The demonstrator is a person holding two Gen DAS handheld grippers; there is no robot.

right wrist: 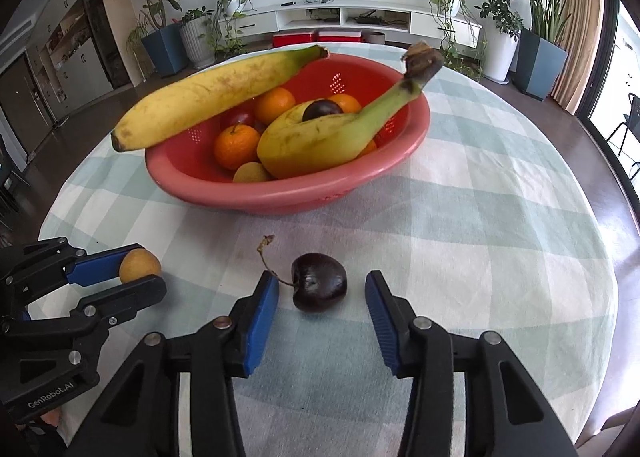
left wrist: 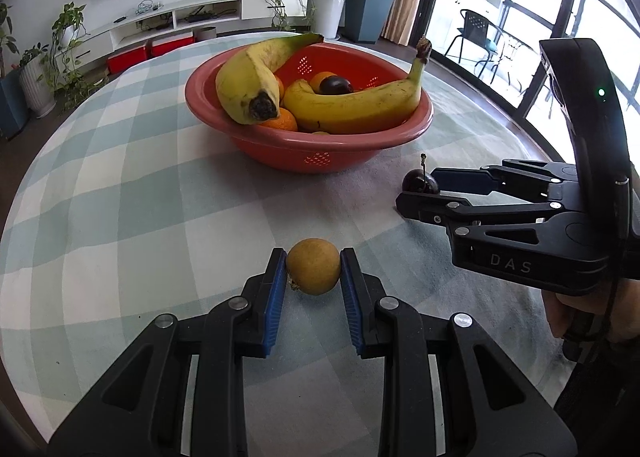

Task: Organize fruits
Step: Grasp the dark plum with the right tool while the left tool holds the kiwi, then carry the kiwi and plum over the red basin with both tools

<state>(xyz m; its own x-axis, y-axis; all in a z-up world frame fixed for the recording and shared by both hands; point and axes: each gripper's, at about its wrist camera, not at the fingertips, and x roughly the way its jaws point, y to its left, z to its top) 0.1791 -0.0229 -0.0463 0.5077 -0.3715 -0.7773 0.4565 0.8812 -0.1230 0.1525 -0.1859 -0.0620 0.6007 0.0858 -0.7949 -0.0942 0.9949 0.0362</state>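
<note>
A small round yellow-brown fruit (left wrist: 313, 266) sits just above the checked tablecloth, and my left gripper (left wrist: 313, 262) is shut on it, both blue pads pressed to its sides. The right wrist view shows the same fruit (right wrist: 140, 266) in that gripper (right wrist: 147, 270) at the far left. A dark cherry (right wrist: 320, 283) with a stem lies on the cloth between the fingers of my right gripper (right wrist: 320, 278), which is open with a gap on each side. The left wrist view has the cherry (left wrist: 420, 182) and right gripper (left wrist: 418, 191) at the right. The red bowl (right wrist: 280, 195) stands behind.
The bowl (left wrist: 304, 140) holds two bananas (right wrist: 216, 95) (right wrist: 332, 133), oranges (right wrist: 236, 146), a dark fruit and a small yellow one. The round table's cloth (right wrist: 480, 237) ends in curved edges. A hand (left wrist: 576, 313) holds the right gripper. Plants and a TV cabinet stand beyond.
</note>
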